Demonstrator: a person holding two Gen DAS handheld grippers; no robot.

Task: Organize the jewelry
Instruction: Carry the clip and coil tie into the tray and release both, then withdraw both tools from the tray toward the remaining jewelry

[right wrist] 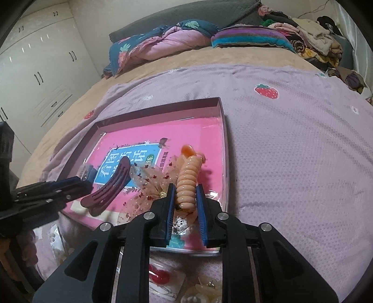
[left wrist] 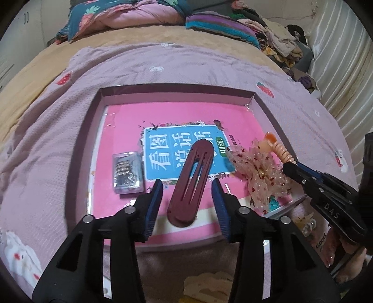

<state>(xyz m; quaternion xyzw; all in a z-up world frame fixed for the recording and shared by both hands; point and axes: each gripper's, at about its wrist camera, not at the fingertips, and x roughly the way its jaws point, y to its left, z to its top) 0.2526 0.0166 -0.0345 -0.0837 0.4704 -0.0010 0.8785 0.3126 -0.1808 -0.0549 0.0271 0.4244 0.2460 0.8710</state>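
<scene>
Your left wrist camera sits just behind the left gripper and looks steeply down and forward over the near edge of the pink tray, close enough that the tray fills the middle of the view; the bed's far end with the folded quilts runs along the top. Your right wrist camera rides behind the right gripper, near the tray's near right corner, tilted down and facing slightly leftward toward the wardrobe. Both views share the tray, the book cover inside it and the quilts. Each camera also catches the other gripper at its frame edge.
</scene>
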